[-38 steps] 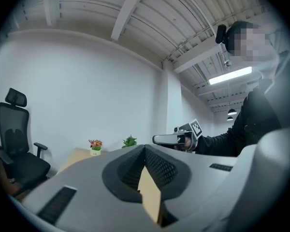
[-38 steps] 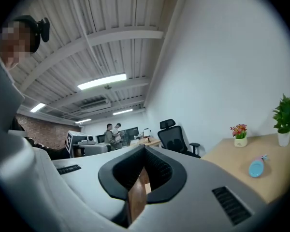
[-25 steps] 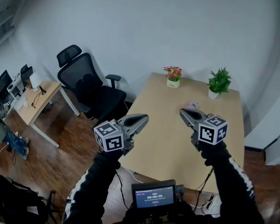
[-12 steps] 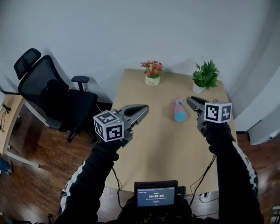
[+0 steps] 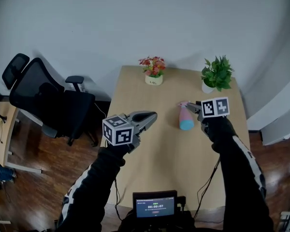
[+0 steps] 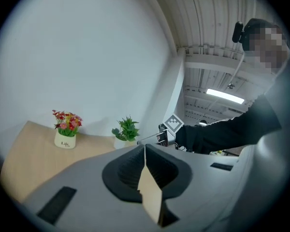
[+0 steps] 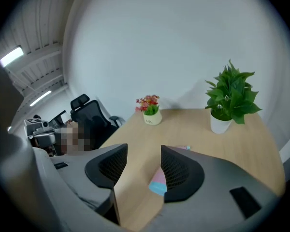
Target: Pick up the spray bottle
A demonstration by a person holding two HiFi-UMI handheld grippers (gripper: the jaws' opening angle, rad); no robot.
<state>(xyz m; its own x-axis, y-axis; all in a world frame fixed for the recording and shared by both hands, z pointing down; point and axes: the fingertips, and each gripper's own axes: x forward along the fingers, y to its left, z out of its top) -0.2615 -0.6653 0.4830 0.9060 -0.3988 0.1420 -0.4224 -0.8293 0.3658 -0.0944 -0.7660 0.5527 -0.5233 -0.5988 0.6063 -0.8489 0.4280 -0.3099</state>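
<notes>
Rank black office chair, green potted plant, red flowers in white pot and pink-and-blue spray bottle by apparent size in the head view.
1. black office chair
2. green potted plant
3. red flowers in white pot and pink-and-blue spray bottle: too close to rank.

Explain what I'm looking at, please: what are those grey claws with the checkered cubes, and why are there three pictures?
There is no robot here. A person holds a two-jaw claw, called a gripper, in each hand; the patterned cubes are part of the grippers. One picture comes from a camera on the person's head, looking down. The other two come from cameras riding on each gripper, looking along its jaws. On the wooden table stand a pot of flowers and a green plant; a pink and blue spray bottle is nearer. The left gripper is shut and empty. The right gripper is close to the bottle, its jaws opening, not gripping it yet.
</notes>
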